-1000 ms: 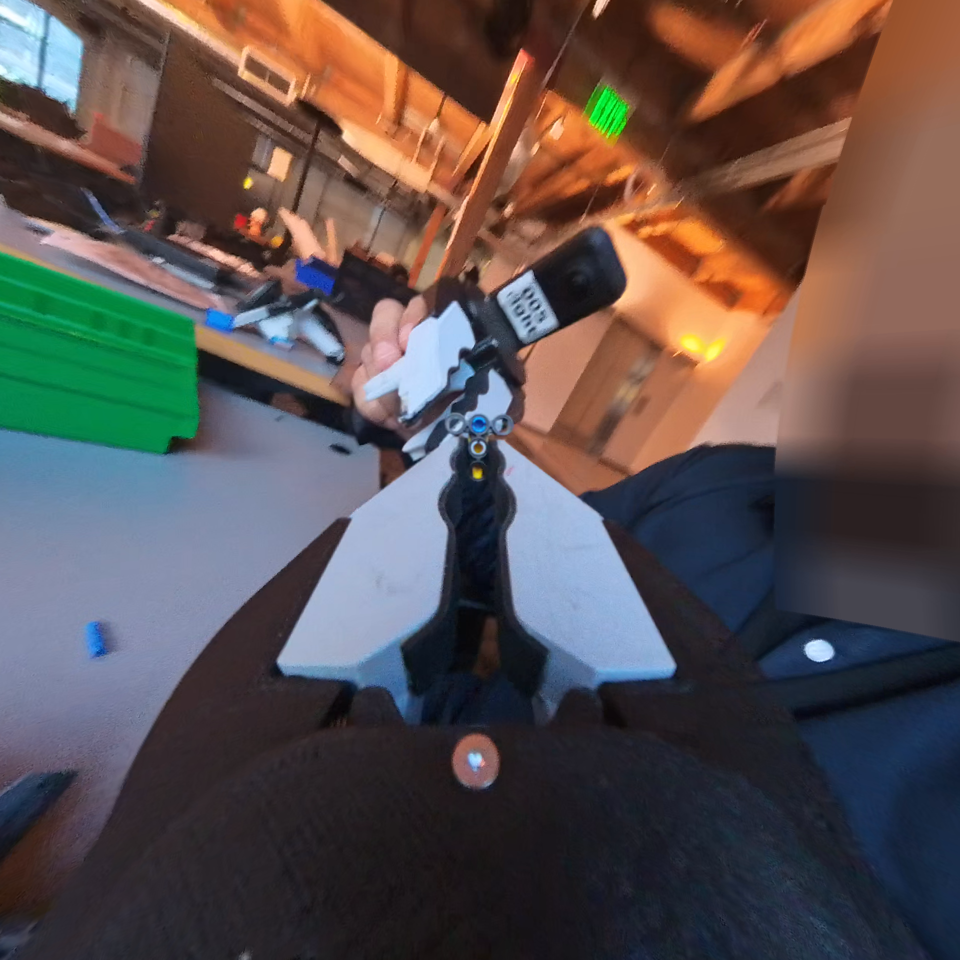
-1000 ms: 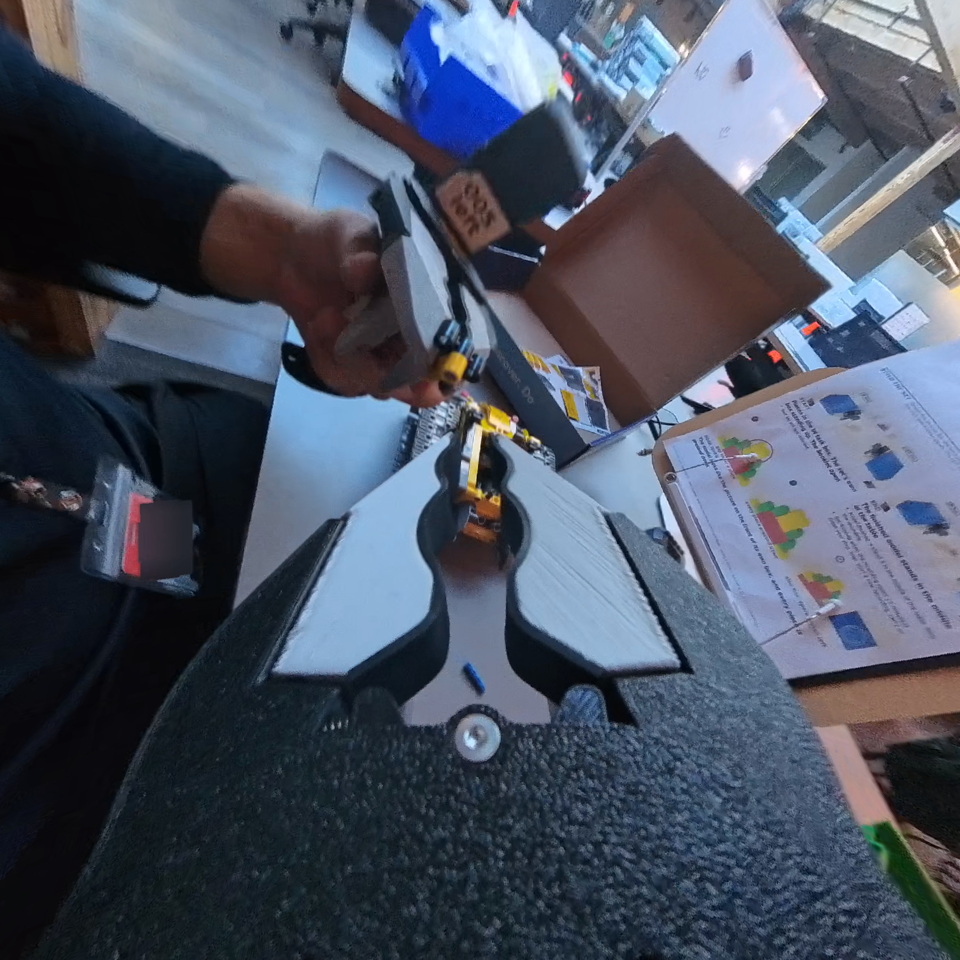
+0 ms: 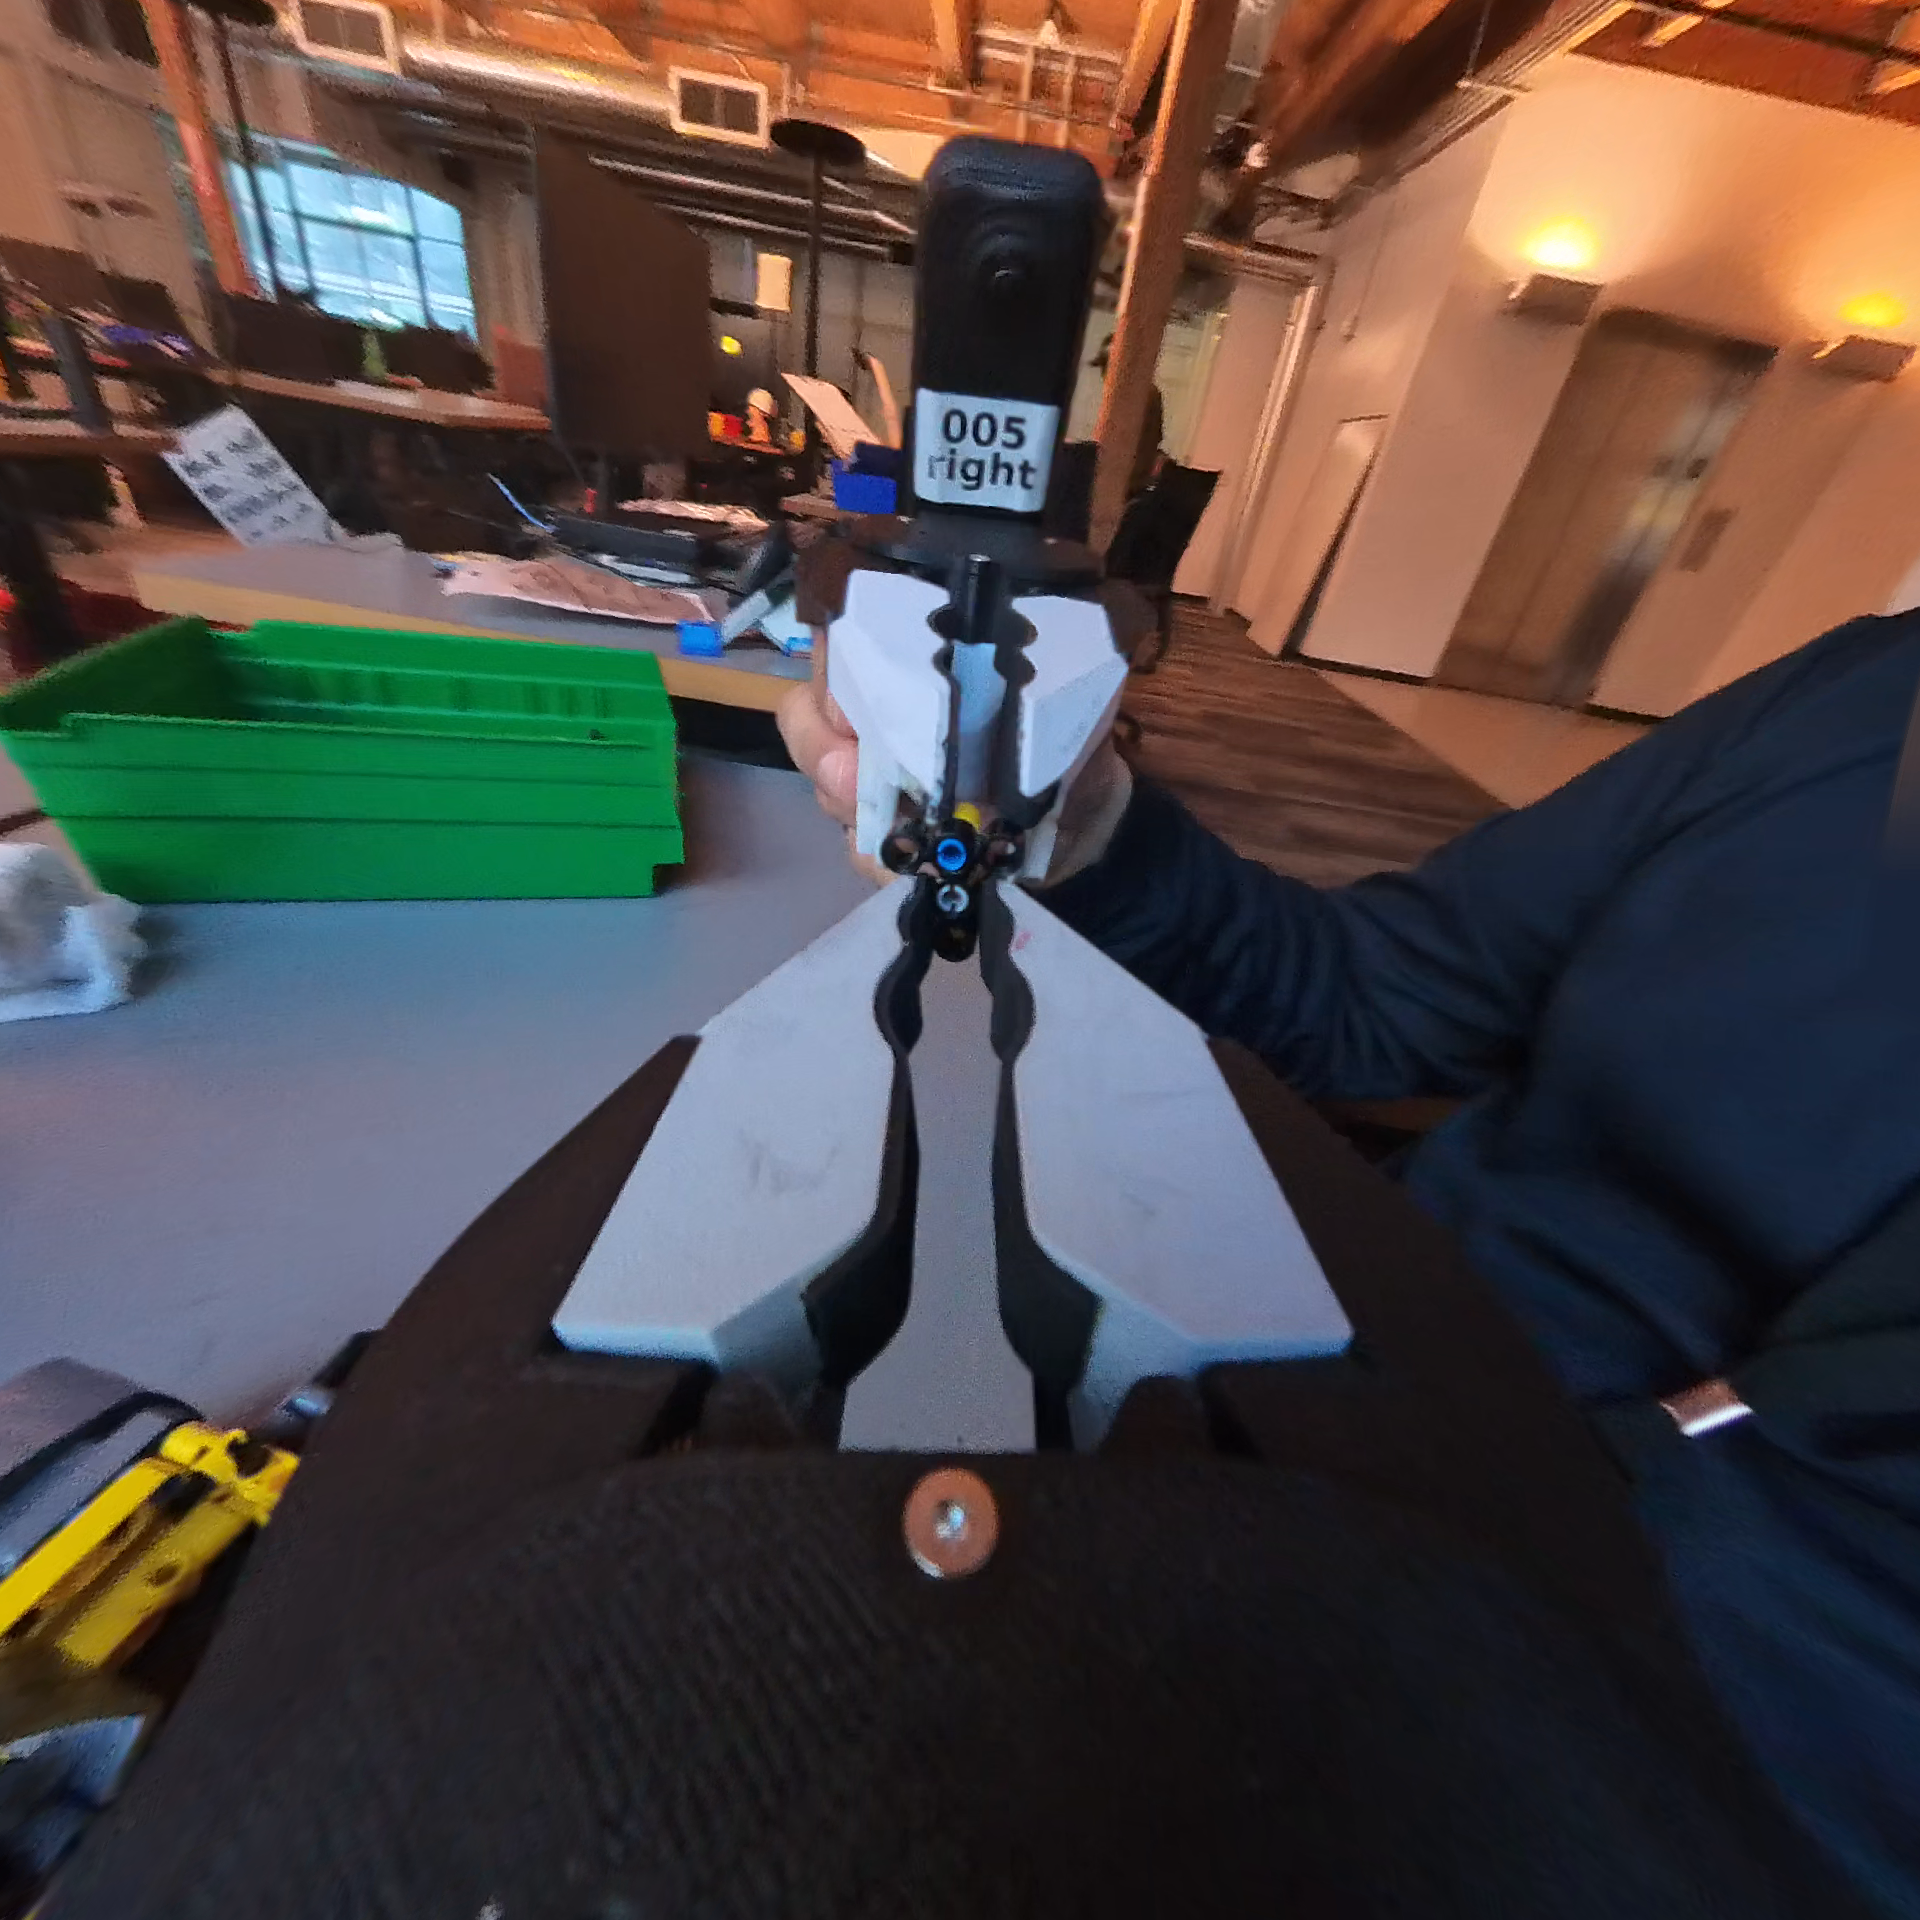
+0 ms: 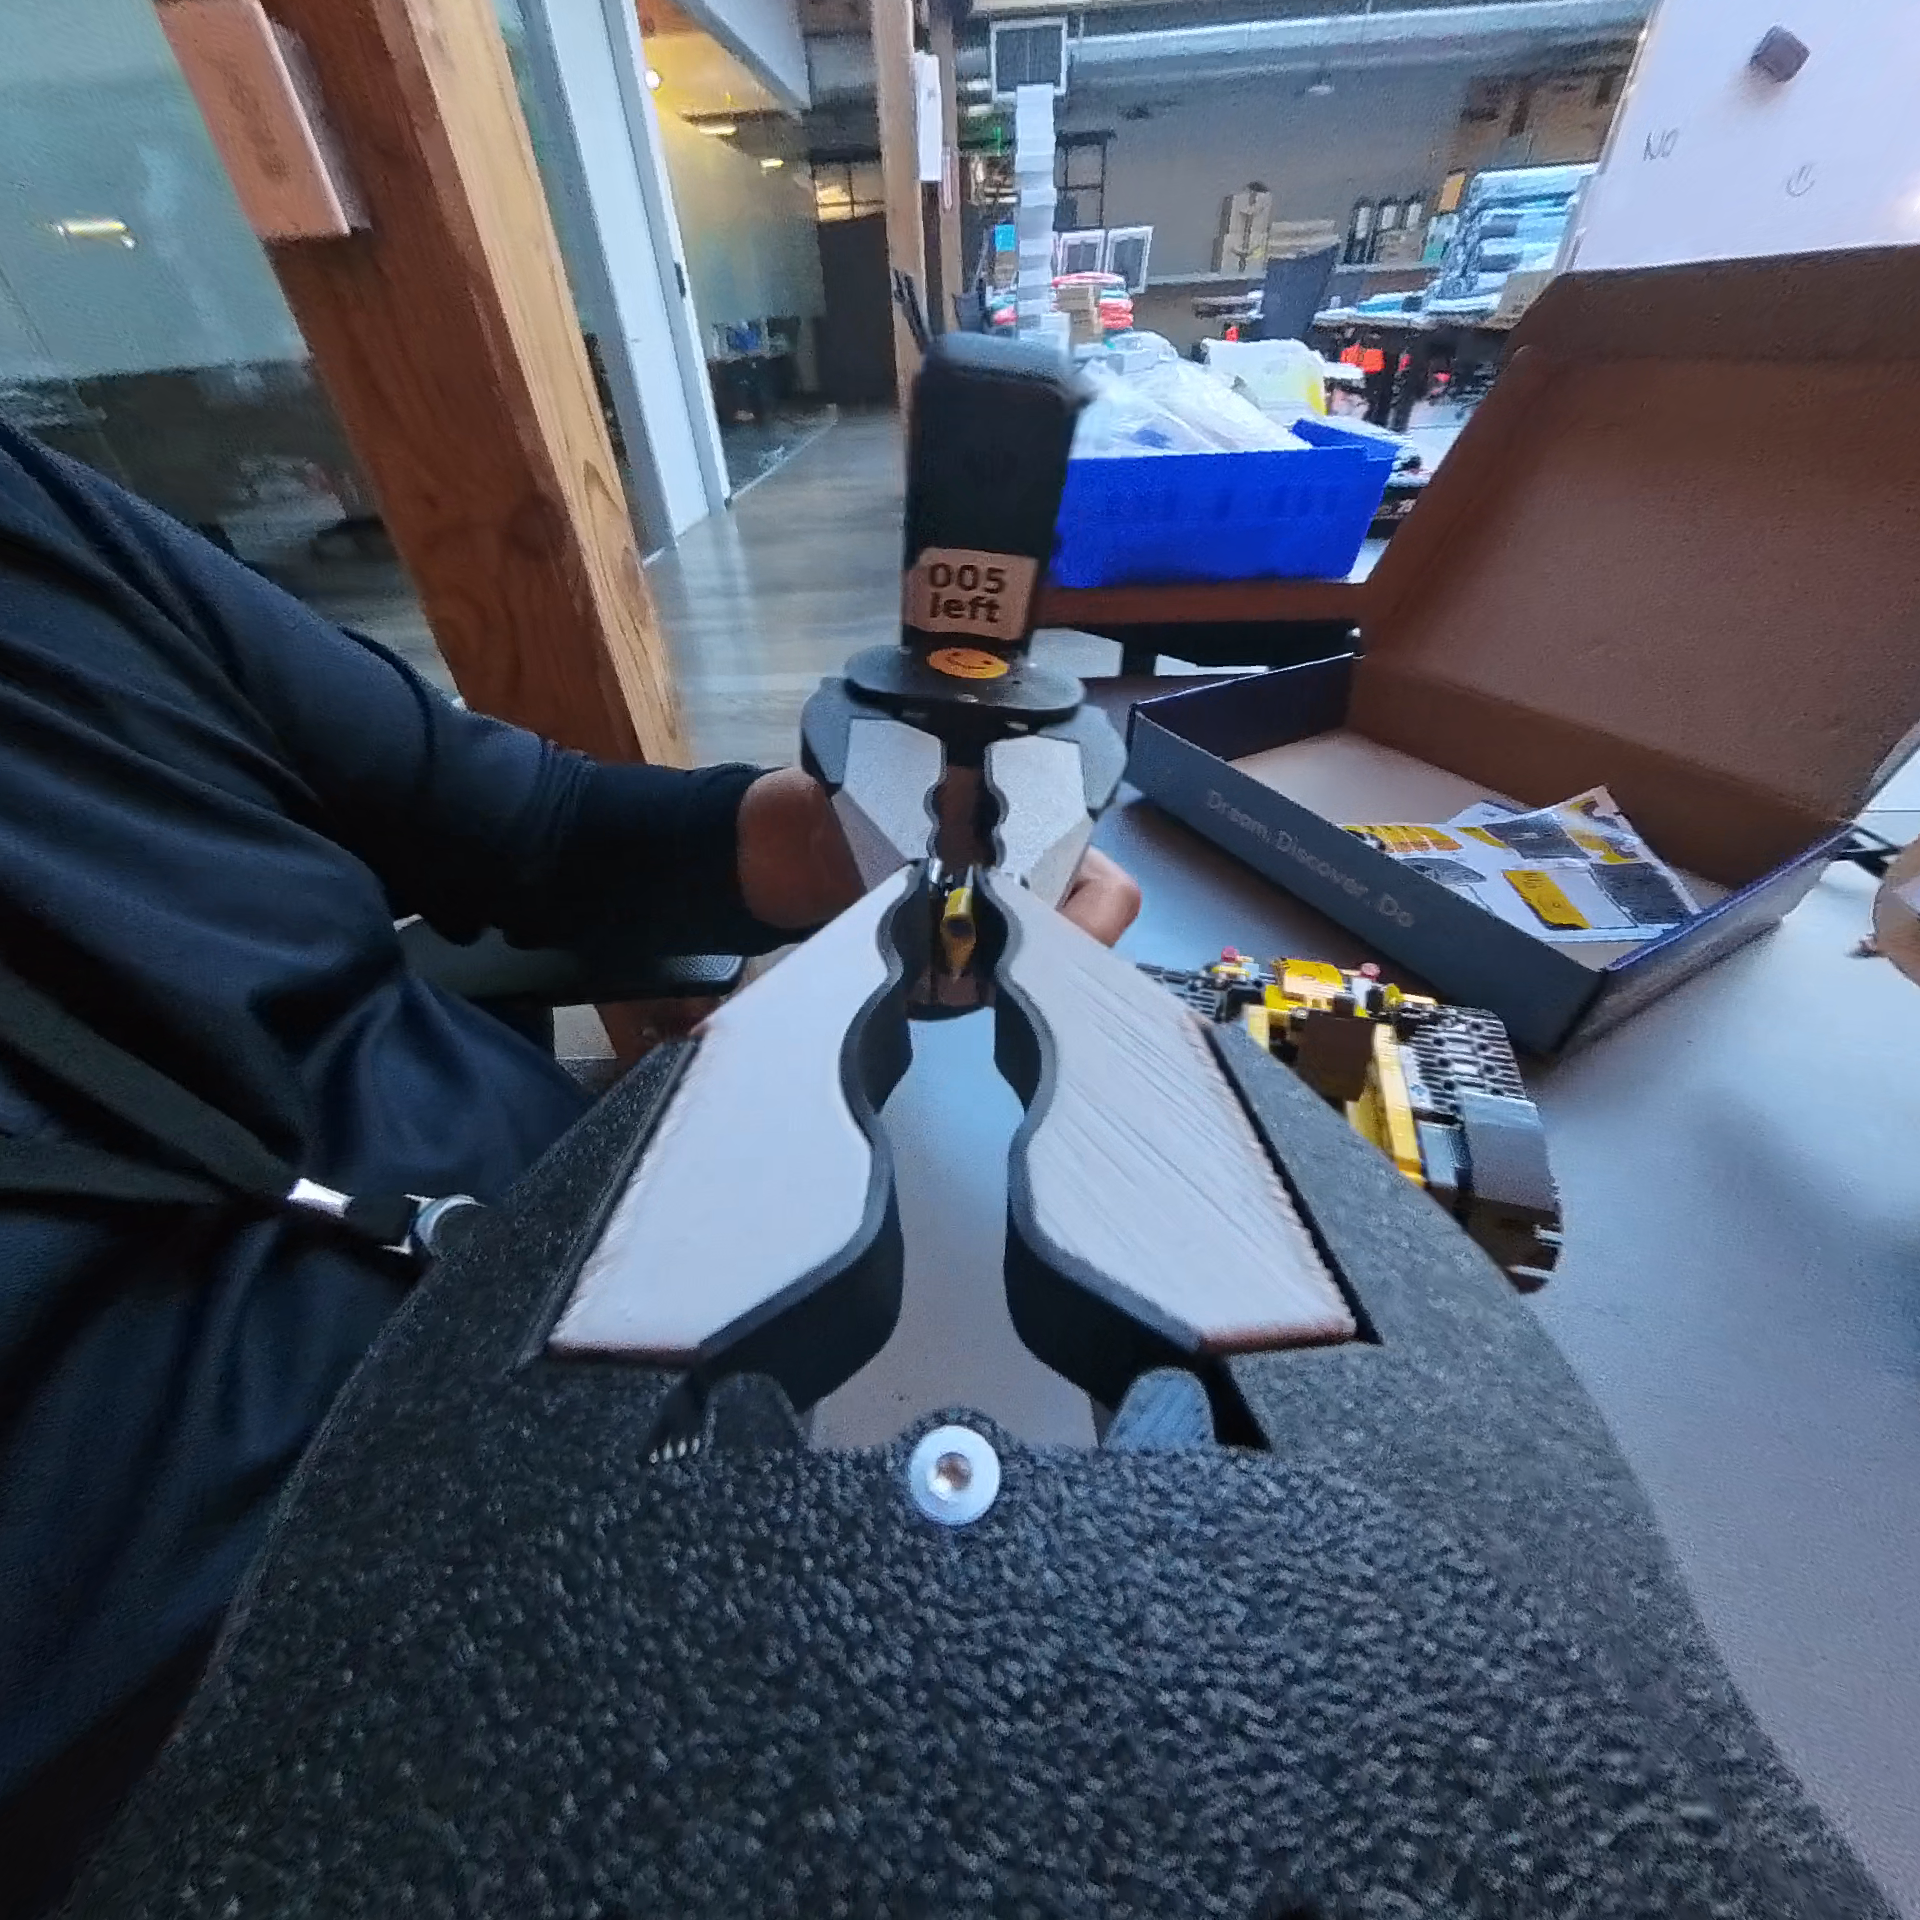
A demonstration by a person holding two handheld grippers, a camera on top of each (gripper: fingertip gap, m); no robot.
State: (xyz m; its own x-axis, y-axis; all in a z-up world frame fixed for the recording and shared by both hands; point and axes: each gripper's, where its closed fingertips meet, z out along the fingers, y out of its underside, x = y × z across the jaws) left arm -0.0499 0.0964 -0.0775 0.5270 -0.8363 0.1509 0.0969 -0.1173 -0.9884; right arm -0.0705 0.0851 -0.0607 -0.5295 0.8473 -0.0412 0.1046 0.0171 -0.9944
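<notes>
The left hand-held gripper is closed on a small black toy-brick connector piece with round holes and a blue pin in its middle, which is pinched at the very tips of its grey fingers. Tip to tip with it, the right hand-held gripper is seen closed on a small yellow toy-brick piece, held between its black-edged tips. In both wrist views the two grippers are shown facing each other above the grey surface, their tips meeting, so that the black connector and the yellow piece are touching or just beside one another; which of these it is cannot be told. Each gripper is gripped by a hand in a dark blue sleeve.

On the surface, just right of the right gripper, a partly built yellow and black toy-brick vehicle is set. Behind it an open brown cardboard box with a dark blue outer wall is lying, with printed leaflets inside. A stack of green plastic bins is standing on the surface to the left of the left gripper, and a blue plastic bin is seen on a farther table.
</notes>
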